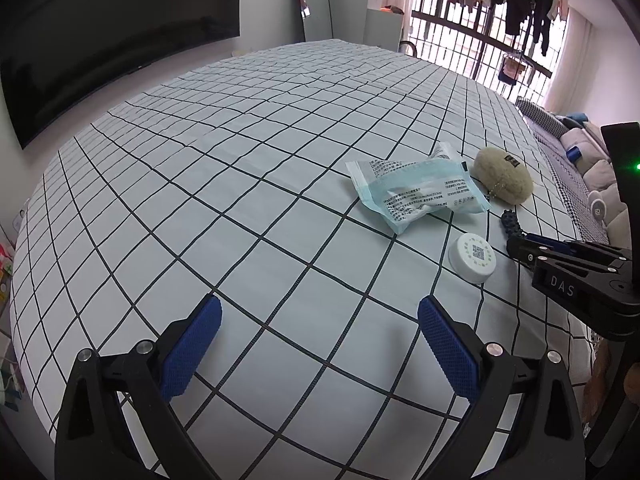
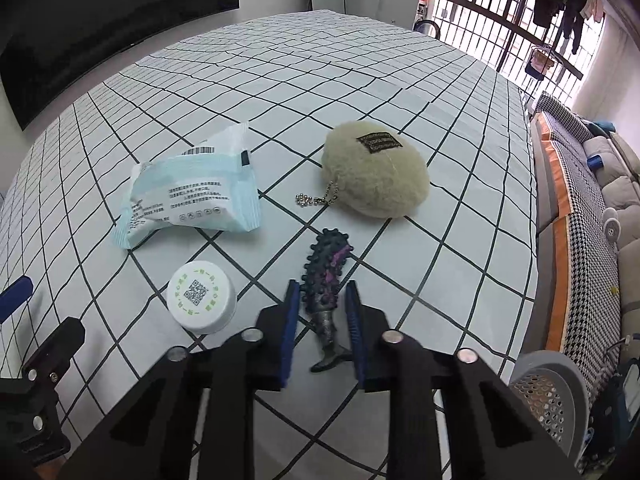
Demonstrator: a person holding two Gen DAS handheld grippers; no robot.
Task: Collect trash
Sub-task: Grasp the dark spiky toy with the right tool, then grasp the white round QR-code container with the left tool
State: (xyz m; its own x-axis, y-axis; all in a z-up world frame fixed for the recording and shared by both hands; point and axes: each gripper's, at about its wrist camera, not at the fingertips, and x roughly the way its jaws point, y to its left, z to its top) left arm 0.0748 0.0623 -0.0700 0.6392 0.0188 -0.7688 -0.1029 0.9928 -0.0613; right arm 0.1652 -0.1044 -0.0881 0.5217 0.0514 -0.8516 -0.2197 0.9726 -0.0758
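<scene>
Right gripper (image 2: 323,300): you aim it steeply down at the checked cloth (image 2: 280,80); its blue pads are drawn in narrow on either side of the spiky toy (image 2: 326,276), clamped on the lower body where the spikes give way to the grey tail.
Spiky toy: dark, purple-streaked, lying lengthwise between your right fingers, head pointing away from you, tail end toward the gripper body.
Left gripper (image 1: 320,312): you hold it tilted down over bare cloth, fingers spread wide, nothing between them.
Wrapper (image 2: 192,196): crumpled pale blue and white packet, flat on the cloth, left of the toy and beyond the cap.
Cap (image 2: 202,298): white, round, code label facing up, just left of your right gripper's left finger, apart from it.
Plush (image 2: 376,172): beige fuzzy oval with a dark tag and a bead chain, beyond the toy, not touching it.
Bin (image 2: 548,392): grey perforated basket, off the cloth's edge at your lower right.
</scene>
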